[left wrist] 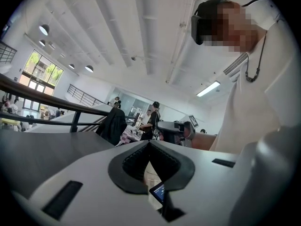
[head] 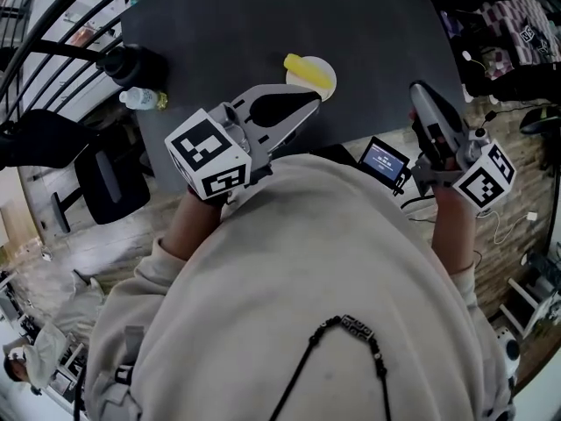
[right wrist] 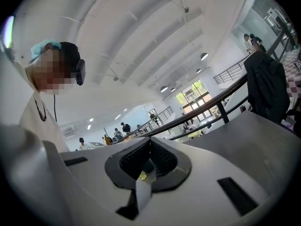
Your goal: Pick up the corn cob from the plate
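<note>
The dark table fills the upper part of the head view, and the person stands at its near edge. The left gripper is held over the table. Its jaws are closed tip to tip with nothing between them, as the left gripper view confirms. The right gripper hangs at the table's right edge, and its jaws are likewise fully together and empty.

A small round plate rests on the table just beyond the left gripper's tips. The corn cob lies across the plate's far half. Its long axis runs from upper left to lower right in the head view, and one end overhangs the rim at the upper left.

Key relation: the cob lies straight ahead of the left gripper, just past its tips, while the right gripper is well apart from it to the right. The left gripper is therefore the better placed. Its jaws would need to open before closing across the cob's short width, and its line of approach crosses the cob's axis at an angle.

Surroundings: a dark round container and a clear bottle stand near the table's left edge, well apart from the plate. A small screened device sits below the table edge between the grippers. Nothing stands between the left gripper and the cob.
</note>
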`<state>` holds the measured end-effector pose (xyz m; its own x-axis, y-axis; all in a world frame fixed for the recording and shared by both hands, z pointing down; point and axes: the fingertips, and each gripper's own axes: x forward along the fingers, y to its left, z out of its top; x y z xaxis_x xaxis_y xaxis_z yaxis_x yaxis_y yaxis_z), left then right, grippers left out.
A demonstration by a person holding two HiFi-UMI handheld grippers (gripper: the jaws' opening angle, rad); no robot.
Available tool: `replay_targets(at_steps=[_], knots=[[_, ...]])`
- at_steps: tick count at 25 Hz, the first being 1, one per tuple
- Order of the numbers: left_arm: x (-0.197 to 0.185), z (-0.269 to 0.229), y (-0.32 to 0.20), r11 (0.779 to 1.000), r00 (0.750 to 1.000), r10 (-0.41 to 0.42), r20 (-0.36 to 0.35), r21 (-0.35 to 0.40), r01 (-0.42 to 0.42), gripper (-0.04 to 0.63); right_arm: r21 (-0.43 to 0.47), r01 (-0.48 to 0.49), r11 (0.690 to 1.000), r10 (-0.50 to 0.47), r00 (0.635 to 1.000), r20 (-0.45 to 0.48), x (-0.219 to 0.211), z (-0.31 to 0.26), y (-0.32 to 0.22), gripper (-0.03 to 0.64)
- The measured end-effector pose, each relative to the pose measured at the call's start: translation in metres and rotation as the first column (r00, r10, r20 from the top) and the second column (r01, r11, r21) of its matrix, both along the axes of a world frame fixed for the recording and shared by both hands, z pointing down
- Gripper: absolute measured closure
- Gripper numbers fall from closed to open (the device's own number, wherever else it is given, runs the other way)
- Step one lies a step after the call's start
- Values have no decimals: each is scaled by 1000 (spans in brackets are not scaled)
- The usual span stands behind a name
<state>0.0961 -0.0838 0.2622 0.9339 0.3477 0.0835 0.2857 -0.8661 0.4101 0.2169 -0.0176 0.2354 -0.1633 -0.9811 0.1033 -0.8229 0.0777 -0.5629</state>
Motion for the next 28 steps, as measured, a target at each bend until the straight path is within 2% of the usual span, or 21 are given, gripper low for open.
replay_targets(at_steps=[6,13,19,24,28], knots=[[2,2,-22,996,996,-92,19,-2,92,589,-8,83,997,-83,997,-1,14,1,-38,601],[1,-1,-41,976,976,-215,26,-20,216,589,-55,201,978,-203,979,-33,22,9,-75,601],[-23,5,-51,944,943,-328,56,-29,330,589,-80,280,957,-285,957,-49,21,18,-105,601],[-42,12,-57,908,907,-413,81,-42,417,589,-118,319,940,-329,942,-74,19,37,-123,601],[-57,13,-63,877,876,-472,94,-45,478,589,-178,370,912,-390,915,-98,10,61,-139,600]])
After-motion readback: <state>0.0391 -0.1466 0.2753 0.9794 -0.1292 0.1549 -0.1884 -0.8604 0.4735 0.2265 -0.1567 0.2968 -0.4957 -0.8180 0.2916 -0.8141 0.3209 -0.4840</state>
